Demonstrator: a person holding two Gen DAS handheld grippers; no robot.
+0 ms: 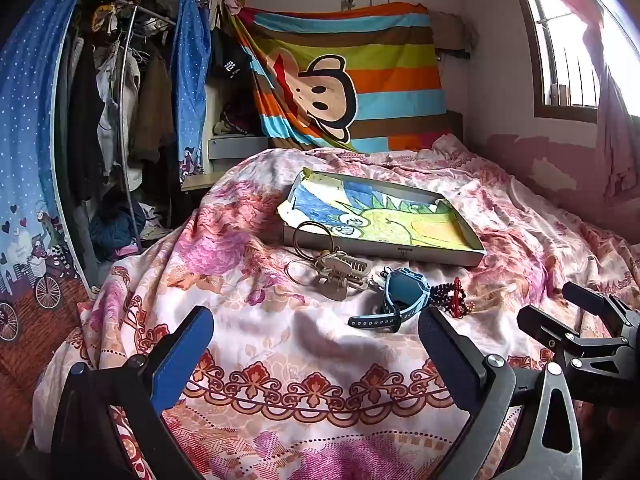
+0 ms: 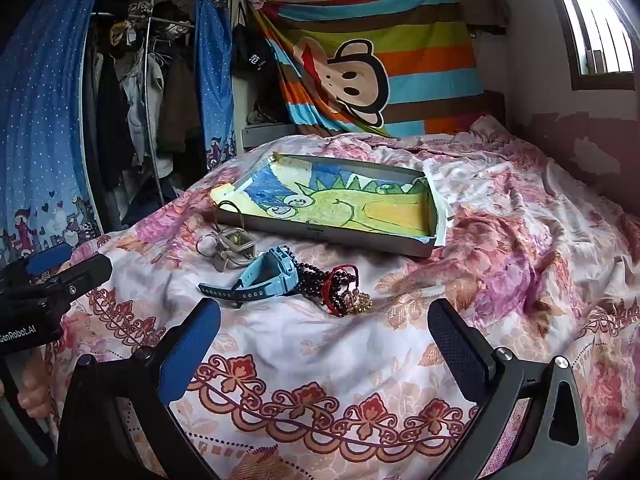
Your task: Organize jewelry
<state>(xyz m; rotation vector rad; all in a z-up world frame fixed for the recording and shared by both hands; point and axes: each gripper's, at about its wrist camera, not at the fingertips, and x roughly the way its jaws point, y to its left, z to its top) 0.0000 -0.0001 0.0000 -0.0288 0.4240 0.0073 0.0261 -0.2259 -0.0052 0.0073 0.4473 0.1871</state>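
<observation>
- Here, from the left wrist view, the left gripper (image 1: 316, 344) hangs with jaws wide apart and empty above the floral pink bedspread (image 1: 280, 360). Jewelry lies in a loose row before the shallow grey cardboard tray lined with a crayon dinosaur drawing (image 1: 384, 250), probably its destination: thin metal bangles (image 1: 310, 236), a light-blue strap watch (image 1: 400, 300), and dark-and-red beaded bracelets (image 1: 454, 298).
- The right wrist view shows the right gripper (image 2: 324, 334), likewise spread and empty, near the beads. Only here appears what may be a small gold crown-shaped trinket (image 2: 360, 300).

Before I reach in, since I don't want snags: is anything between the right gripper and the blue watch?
Nothing visible. Only bare floral bedspread lies between the open right gripper and the blue watch; the dark bead bracelets touch the watch's right side.
</observation>
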